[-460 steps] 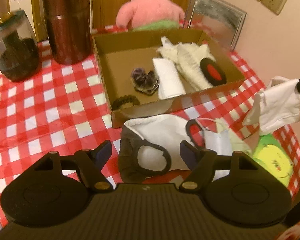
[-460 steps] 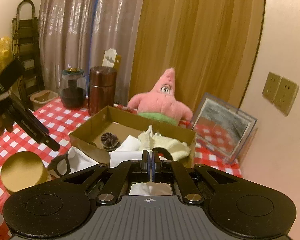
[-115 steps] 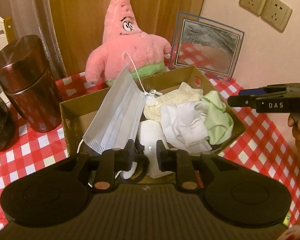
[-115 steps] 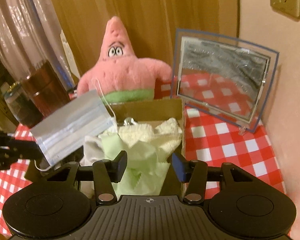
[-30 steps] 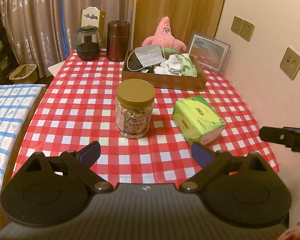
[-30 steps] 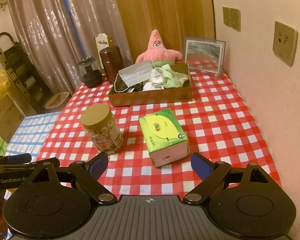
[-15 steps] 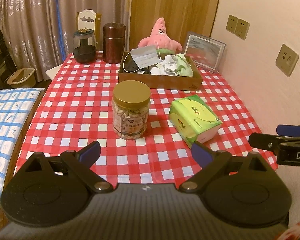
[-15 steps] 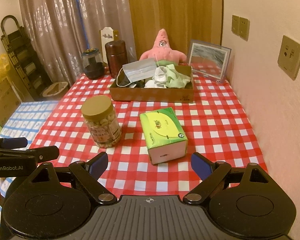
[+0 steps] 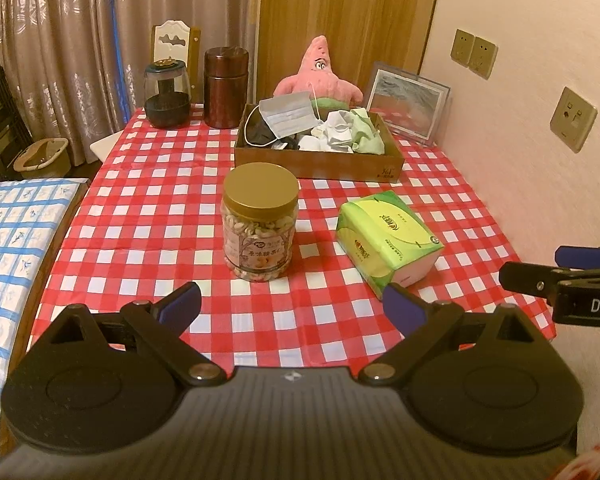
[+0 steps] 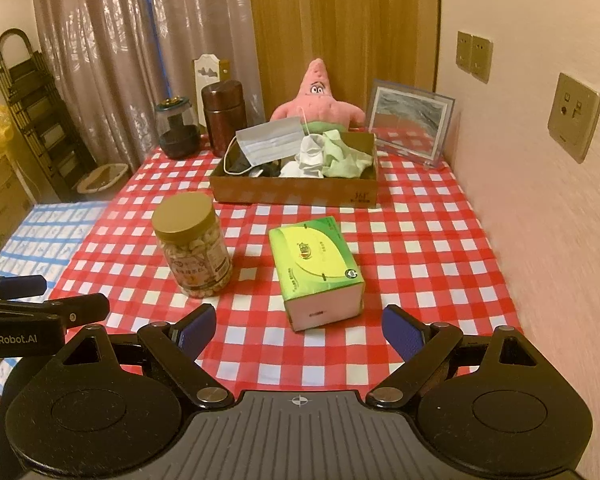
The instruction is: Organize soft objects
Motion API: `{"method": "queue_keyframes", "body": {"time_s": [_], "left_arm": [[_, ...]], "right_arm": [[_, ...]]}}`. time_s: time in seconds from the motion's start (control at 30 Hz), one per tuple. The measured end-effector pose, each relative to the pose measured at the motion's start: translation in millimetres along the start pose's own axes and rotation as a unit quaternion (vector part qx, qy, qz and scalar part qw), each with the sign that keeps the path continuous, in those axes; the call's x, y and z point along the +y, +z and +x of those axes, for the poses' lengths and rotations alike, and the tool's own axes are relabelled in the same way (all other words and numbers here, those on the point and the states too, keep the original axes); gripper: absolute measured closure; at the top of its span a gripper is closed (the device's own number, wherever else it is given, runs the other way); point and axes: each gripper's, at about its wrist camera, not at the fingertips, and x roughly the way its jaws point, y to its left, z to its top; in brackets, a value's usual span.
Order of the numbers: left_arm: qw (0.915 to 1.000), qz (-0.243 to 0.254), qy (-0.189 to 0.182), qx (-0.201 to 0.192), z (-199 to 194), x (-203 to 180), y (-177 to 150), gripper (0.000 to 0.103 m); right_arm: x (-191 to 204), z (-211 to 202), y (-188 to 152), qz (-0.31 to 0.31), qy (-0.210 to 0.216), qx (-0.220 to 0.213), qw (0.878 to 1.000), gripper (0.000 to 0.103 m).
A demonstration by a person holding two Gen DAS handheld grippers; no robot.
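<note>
Landmark: cardboard box, far end of the checked table.

Left gripper: jaws spread wide, nothing between them, well short of the box. Right gripper: same, released and empty.

Box contents, left to right: black mask, pale blue face mask propped against its back left rim, white cloth, green cloth. All look light, limp, easily snagged; pinch a bunched fold or the mask's edge, not its ear loop.

In front of the box: nut jar, then tissue pack, both between the grippers and box. Behind it: pink star plush.
</note>
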Motion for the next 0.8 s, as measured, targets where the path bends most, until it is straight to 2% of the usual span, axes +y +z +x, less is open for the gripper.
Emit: {"method": "queue_keyframes", "body": {"time_s": [0.8], "left_arm": [[1.0000,0.000,-0.001,-0.001,0.0,-0.5,1.2,0.006]], "right_arm": [[-2.6,-2.4,4.6,0.001,-0.001,-0.002,1.000,0.014]]}}
